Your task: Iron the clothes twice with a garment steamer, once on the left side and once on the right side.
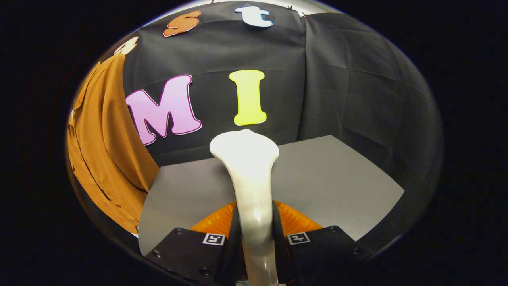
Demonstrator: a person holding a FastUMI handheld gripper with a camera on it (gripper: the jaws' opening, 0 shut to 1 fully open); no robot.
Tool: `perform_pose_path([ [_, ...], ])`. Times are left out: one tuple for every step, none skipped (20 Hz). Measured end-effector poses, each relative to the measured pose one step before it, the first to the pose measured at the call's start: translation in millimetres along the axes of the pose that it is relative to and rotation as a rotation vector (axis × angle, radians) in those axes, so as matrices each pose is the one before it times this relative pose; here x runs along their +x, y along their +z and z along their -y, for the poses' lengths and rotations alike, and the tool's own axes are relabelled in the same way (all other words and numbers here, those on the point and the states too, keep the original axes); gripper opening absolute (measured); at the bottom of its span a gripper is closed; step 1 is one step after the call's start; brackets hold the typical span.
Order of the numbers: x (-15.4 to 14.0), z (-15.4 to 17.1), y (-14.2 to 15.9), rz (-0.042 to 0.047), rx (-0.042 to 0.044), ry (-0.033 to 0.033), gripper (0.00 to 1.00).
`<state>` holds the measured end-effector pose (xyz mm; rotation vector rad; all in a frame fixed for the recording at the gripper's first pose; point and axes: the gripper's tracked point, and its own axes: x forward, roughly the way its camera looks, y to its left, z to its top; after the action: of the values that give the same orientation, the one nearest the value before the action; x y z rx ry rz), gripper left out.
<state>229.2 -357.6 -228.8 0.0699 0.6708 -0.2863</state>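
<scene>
A white garment steamer [250,174] stands up between my fingers, its wide head rising ahead of them over the grey table [329,174]. My gripper [256,238] is shut on the steamer's handle, one finger pressing each side. An orange-brown shirt [105,151] hangs to the left of the steamer, beside the table's left edge. The steamer head is apart from the shirt, well to its right. The shirt's front edge with small buttons shows low down near the table corner.
The grey table top spreads ahead and to the right of my fingers. Black cloth walls close the booth behind the table and on the right.
</scene>
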Motion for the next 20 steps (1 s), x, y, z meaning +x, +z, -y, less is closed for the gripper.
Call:
perform_pose_path([
  [-6.26, 1.48, 3.74, 0.01976, -0.00139, -0.00419, 0.42],
  [-5.10, -0.02, 3.34, 0.01835, 0.00709, -0.00096, 0.42],
  [-5.82, -1.94, 4.00, 0.01979, 0.01300, 0.00289, 0.42],
  [-5.74, -2.92, 1.70, 0.01545, 0.01169, 0.00288, 0.42],
  [-6.64, -2.78, 1.03, 0.01210, 0.01087, 0.00254, 0.42],
  [-6.75, -3.96, 2.77, 0.01585, 0.00957, -0.00017, 0.42],
  [-7.27, -4.70, 2.40, 0.01593, 0.00569, -0.00007, 0.42],
  [-7.43, -9.18, 1.39, 0.01170, 0.00923, 0.00929, 0.42],
  [-7.81, -10.08, 0.80, 0.01370, 0.00887, 0.00518, 0.42],
  [-6.55, -9.31, -0.28, 0.00902, 0.00324, 0.00122, 0.42],
  [-7.89, -11.13, 1.18, 0.01425, 0.00022, 0.00146, 0.41],
  [-7.19, -13.12, 1.57, 0.01648, -0.00522, 0.00053, 0.42],
  [-7.71, -15.03, 2.36, 0.01785, -0.00757, 0.00276, 0.42],
  [-7.22, -15.68, 3.63, 0.02023, -0.00696, 0.00674, 0.42],
  [-7.94, -16.52, 3.47, 0.02246, -0.00391, 0.00897, 0.42],
  [-6.10, -16.50, 2.78, 0.01966, -0.00423, 0.00867, 0.41],
  [-6.63, -16.49, 2.02, 0.01625, -0.00274, 0.00766, 0.41],
  [-5.22, -15.97, 1.66, 0.01401, 0.00023, 0.00916, 0.41],
  [-4.92, -15.79, 0.84, 0.01038, -0.00057, 0.00971, 0.42],
  [-3.13, -14.84, 0.34, 0.00785, -0.00620, 0.00892, 0.42],
])
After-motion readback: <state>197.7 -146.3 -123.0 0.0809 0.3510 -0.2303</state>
